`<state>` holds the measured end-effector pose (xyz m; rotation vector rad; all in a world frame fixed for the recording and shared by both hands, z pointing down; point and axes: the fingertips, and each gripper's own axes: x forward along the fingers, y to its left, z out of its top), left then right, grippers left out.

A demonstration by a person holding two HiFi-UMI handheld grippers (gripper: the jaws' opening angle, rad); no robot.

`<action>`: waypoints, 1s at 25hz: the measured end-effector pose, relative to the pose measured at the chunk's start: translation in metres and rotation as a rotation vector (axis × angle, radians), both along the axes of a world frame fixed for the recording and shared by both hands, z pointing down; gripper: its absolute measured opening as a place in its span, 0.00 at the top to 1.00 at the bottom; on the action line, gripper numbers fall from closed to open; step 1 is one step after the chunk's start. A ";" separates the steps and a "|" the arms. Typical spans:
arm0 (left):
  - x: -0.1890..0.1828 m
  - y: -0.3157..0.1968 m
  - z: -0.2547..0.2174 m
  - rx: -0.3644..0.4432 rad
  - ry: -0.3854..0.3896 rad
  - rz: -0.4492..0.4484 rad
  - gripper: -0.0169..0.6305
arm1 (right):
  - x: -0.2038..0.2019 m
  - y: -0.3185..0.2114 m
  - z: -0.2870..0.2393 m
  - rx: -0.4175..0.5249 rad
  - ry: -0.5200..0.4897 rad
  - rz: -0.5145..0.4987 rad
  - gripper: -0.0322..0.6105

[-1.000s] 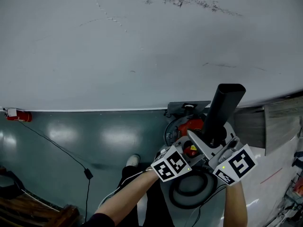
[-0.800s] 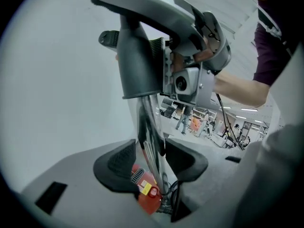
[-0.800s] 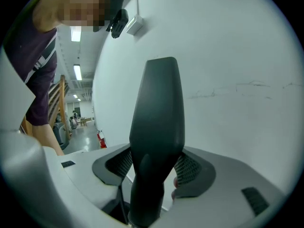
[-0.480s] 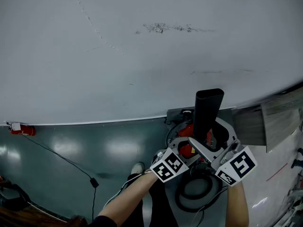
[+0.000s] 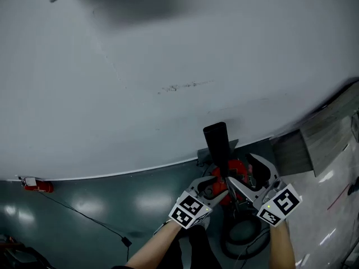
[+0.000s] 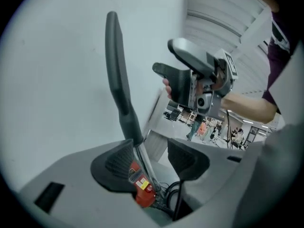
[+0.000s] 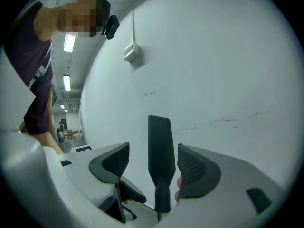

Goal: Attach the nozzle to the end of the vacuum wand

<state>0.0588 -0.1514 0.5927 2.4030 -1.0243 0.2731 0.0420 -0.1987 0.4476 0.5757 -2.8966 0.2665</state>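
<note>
The black flat nozzle (image 5: 216,143) stands upright on the thin metal wand (image 6: 144,161) above the red vacuum body (image 5: 231,176), in front of the pale wall. My left gripper (image 5: 215,185) is open low at the wand, which runs close by the left pad (image 6: 114,163) without being pressed. My right gripper (image 5: 247,176) is just to its right. Its jaws are opening, and the nozzle (image 7: 160,151) stands between them with a gap on each side. In the left gripper view the nozzle (image 6: 116,75) rises tall, with the right gripper (image 6: 204,80) beyond it.
A pale wall (image 5: 168,55) fills the scene ahead. A dark green floor (image 5: 101,206) with a thin cable and a small red thing (image 5: 35,185) lies at the left. A black hose coil (image 5: 242,235) lies under the vacuum, and a grey panel (image 5: 291,150) leans at the right.
Both grippers' jaws have spread wider and come off the nozzle and wand. Both have risen a little. The head view has tilted up, so the nozzle looks smaller and lower in the picture.
</note>
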 end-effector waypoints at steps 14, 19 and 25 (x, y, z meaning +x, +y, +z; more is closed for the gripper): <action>-0.019 0.019 -0.200 0.180 0.030 -0.088 0.75 | 0.057 0.065 -0.099 -0.068 -0.256 0.227 0.54; -0.015 0.031 -0.247 0.259 0.031 -0.111 0.86 | 0.069 0.085 -0.124 -0.035 -0.305 0.315 0.81; -0.012 0.039 -0.268 0.304 0.040 -0.109 0.96 | 0.070 0.097 -0.138 -0.010 -0.327 0.341 0.91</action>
